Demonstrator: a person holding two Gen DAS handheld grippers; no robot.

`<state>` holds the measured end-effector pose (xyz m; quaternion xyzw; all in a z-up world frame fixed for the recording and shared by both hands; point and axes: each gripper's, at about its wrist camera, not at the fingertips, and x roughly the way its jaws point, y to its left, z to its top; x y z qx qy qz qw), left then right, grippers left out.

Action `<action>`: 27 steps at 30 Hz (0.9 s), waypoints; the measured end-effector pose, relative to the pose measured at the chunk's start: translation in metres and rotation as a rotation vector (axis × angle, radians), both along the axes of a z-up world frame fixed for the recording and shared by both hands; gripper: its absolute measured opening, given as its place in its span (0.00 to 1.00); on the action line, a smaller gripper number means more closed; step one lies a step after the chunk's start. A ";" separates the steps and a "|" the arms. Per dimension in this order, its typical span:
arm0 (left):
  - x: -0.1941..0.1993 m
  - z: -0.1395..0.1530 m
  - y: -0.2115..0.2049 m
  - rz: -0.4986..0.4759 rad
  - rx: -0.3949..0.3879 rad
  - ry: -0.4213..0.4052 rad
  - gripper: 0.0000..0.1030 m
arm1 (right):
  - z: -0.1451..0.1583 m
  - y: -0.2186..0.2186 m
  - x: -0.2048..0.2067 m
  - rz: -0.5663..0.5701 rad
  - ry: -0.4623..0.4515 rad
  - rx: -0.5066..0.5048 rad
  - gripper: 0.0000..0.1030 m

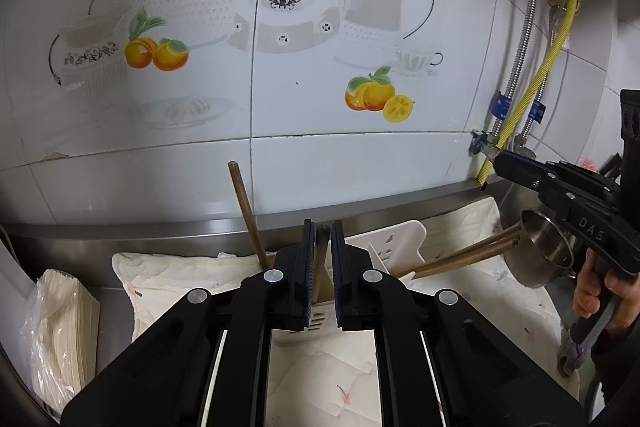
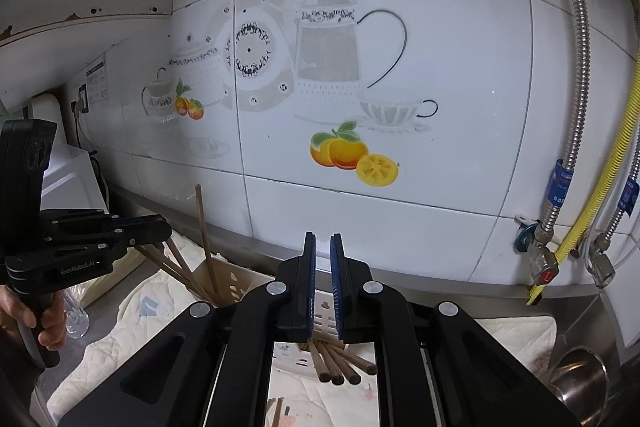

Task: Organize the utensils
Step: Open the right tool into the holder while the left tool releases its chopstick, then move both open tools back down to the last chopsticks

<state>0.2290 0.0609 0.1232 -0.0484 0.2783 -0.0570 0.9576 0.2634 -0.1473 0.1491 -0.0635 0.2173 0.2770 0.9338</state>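
The left gripper [image 1: 320, 267] has its jaws drawn close on a single brown chopstick [image 1: 319, 267], which runs between the blue pads down toward the white holder [image 1: 394, 251]; in the right wrist view the same gripper [image 2: 160, 225] appears at the left edge, held by a hand [image 2: 40, 319], with chopsticks fanning out beneath its tip. The holder is a slotted plastic caddy lying on a quilted cloth [image 1: 320, 379] that covers the steel worktop [image 1: 120, 235] under a tiled wall [image 1: 320, 155] printed with teapots and oranges. One chopstick stands upright [image 1: 246, 215] from the holder's left side, leaning slightly toward the wall, and a bundle of sticks [image 1: 460, 255] angles out of it to the right, toward a steel cup [image 1: 540, 247] near the worktop's right edge. The right gripper [image 2: 323, 287] has its jaws a narrow gap apart with nothing between the pads; it hangs above the holder [image 2: 324, 323], and below it several stick ends [image 2: 336, 367] lie side by side on the holder's edge. In the left wrist view the right gripper [image 1: 500, 163] points left above the cup, gripped by a hand [image 1: 600, 291]. A plastic-wrapped stack of paper [image 1: 60, 331] sits at the far left of the worktop. Hoses [image 2: 576, 107], one yellow and two of braided metal, run down the wall at right to valves.
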 end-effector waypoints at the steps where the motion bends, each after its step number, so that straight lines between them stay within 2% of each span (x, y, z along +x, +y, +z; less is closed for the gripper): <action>1: -0.002 0.000 0.000 0.003 -0.002 -0.001 0.09 | 0.001 -0.001 -0.002 0.001 -0.003 0.003 0.09; 5: -0.015 0.003 0.001 0.009 -0.001 -0.017 0.20 | 0.006 -0.006 -0.016 0.006 -0.024 0.013 0.14; 9: -0.029 0.002 -0.002 0.009 0.007 -0.031 0.23 | 0.007 -0.011 -0.035 0.015 -0.049 0.025 0.18; 11: -0.038 0.000 -0.004 0.012 0.012 -0.036 0.31 | 0.005 -0.015 -0.047 0.023 -0.054 0.037 0.19; 16: -0.058 -0.010 -0.009 0.021 0.019 -0.039 0.40 | -0.004 -0.023 -0.073 0.037 -0.053 0.045 0.23; 23: -0.089 -0.032 -0.016 0.028 0.005 -0.029 0.50 | -0.039 -0.032 -0.106 0.053 -0.004 0.024 0.28; 27: -0.104 -0.048 -0.019 0.039 0.010 -0.010 0.51 | -0.067 -0.035 -0.123 0.049 0.025 -0.014 0.28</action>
